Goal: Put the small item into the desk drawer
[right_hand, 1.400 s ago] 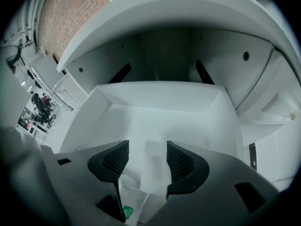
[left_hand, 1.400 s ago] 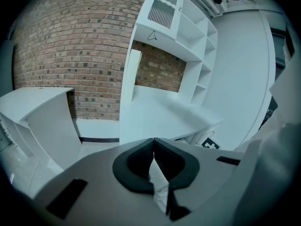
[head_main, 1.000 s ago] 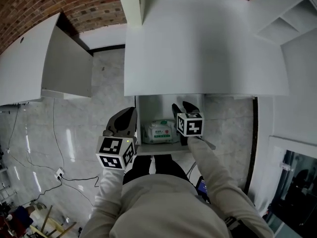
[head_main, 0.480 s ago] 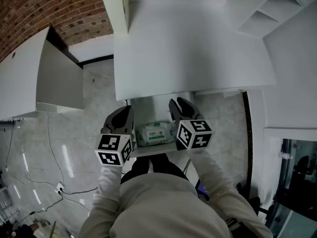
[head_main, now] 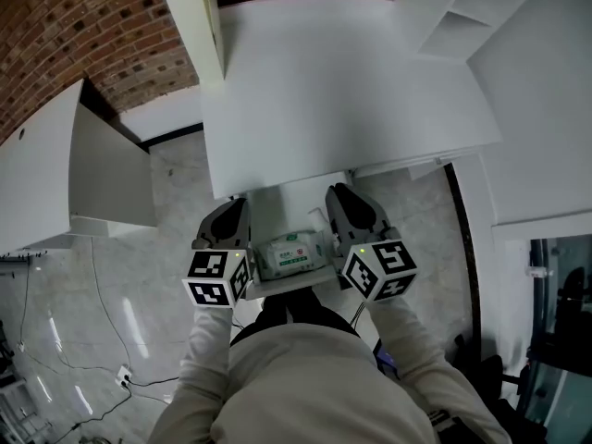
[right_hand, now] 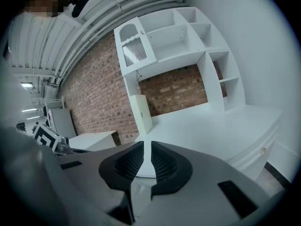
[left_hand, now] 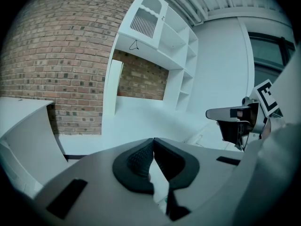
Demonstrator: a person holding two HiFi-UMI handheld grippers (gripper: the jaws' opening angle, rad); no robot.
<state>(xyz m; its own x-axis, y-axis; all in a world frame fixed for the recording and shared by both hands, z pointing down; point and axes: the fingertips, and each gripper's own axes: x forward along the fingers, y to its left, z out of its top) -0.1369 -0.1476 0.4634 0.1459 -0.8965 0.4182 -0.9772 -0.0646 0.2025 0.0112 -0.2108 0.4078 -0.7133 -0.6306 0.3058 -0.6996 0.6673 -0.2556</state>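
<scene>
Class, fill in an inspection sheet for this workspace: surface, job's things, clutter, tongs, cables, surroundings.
Surface: white desktop, bare.
Job's things: wipes packet lies in the open drawer.
Clutter: nothing seen.
Tongs: left tongs shut, empty; right tongs have just been closing, narrow gap left, empty. They flank the drawer.
Cables: thin leads run to a plug block on the floor.
Surroundings: brick wall, white shelving, marble floor.

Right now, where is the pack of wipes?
In the head view, the soft white-and-green pack of wipes lies near the middle, inside the open white desk drawer, just below the front edge of the white desktop.
</scene>
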